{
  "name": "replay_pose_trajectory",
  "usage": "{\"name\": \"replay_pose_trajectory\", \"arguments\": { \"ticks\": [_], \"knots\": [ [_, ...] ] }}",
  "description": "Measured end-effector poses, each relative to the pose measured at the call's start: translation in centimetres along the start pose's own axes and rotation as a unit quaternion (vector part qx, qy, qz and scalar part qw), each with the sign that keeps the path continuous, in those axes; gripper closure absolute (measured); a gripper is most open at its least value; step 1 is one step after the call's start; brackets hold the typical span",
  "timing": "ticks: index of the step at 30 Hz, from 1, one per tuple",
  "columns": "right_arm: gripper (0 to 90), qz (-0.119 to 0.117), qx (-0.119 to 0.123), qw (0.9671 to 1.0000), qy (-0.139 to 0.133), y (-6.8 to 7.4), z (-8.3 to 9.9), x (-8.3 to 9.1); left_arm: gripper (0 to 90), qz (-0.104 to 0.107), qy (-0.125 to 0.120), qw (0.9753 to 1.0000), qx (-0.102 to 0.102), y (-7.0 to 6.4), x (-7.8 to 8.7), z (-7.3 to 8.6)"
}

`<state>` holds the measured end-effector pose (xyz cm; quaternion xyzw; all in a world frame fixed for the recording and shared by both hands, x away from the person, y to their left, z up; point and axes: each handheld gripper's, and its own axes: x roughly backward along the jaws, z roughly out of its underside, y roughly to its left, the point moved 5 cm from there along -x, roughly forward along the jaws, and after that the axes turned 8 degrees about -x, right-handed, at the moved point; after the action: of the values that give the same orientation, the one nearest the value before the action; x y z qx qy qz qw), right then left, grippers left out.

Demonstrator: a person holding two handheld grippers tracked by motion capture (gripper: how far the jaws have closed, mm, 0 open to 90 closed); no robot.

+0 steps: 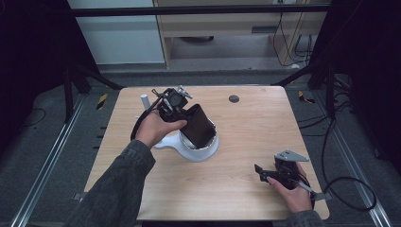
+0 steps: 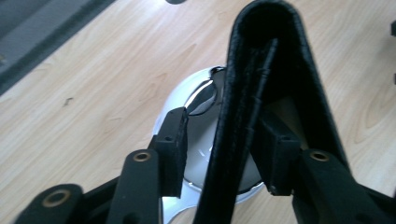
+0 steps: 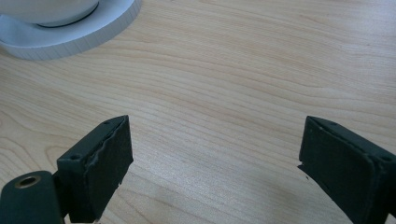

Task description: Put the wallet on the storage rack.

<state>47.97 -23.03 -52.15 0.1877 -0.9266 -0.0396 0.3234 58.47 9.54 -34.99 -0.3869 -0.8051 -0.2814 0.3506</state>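
A black folded pouch (image 1: 198,126) stands tilted in a white round bowl (image 1: 210,147) with a shiny inner rim, at the middle of the wooden table (image 1: 246,137). My left gripper (image 1: 182,116) reaches it from the left. In the left gripper view the pouch (image 2: 261,70) rises between my jaws, which straddle one of its walls. The left pad (image 2: 173,140) stands slightly off that wall and the right pad (image 2: 278,161) sits inside the fold. The bowl (image 2: 198,100) lies below. My right gripper (image 1: 260,172) rests open at the front right, its jaws (image 3: 217,128) over bare wood.
A small white cylinder (image 1: 144,100) stands at the back left of the table, and a dark round disc (image 1: 233,99) lies at the back centre. The bowl's white base (image 3: 70,32) is at the far left in the right gripper view. Cables trail off the right edge.
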Motion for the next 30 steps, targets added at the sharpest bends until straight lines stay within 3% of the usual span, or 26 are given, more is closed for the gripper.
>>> {"name": "replay_pose_trajectory", "arguments": {
  "ticks": [8, 19, 26, 30],
  "knots": [
    [9.8, 0.002, 0.008, 1.0, 0.003, 0.0, 0.1, -0.1, 55.6, -0.029, -0.025, 0.9992, 0.013, 0.8, 2.2, 0.9],
    [9.8, -0.001, 0.004, 0.9999, 0.01, 0.2, 0.2, -0.2, 56.9, -0.036, -0.053, 0.9978, 0.019, 1.2, 3.8, 0.6],
    [9.9, 0.0, 0.007, 0.9999, 0.01, 0.1, 0.2, -0.2, 49.8, -0.048, -0.067, 0.9964, 0.016, 1.3, 5.0, 0.5],
    [9.8, 0.001, 0.01, 0.9999, 0.01, 0.1, 0.2, -0.2, 41.8, -0.051, -0.093, 0.9943, 0.012, 0.6, 6.2, 0.9]
  ]
}}
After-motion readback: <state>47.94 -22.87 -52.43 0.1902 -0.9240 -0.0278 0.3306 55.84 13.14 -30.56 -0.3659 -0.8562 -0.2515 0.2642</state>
